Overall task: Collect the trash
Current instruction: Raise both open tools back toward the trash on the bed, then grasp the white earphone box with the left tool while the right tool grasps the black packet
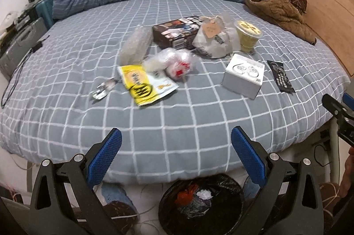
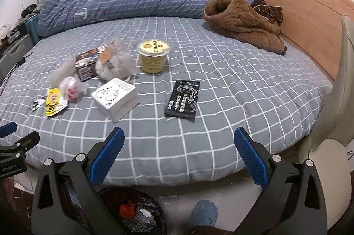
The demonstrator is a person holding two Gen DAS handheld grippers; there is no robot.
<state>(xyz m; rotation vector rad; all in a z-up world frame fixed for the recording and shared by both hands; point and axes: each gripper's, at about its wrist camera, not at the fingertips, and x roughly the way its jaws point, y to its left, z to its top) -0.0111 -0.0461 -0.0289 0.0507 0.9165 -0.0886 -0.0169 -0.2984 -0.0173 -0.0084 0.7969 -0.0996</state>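
While the grey checked bed (image 1: 177, 106) carries the trash, your bin (image 1: 202, 204) sits on the floor below its edge, the white box (image 2: 114, 100) lies beside the black packet (image 2: 183, 101), and your left gripper (image 1: 176, 144) and right gripper (image 2: 179, 146) both hang spread wide, empty.

Print on the black packet (image 2: 183, 100) ahead of the right gripper is illegible. The bin (image 1: 230, 188) below the left gripper is cut by the frame edge, its contents indistinct.
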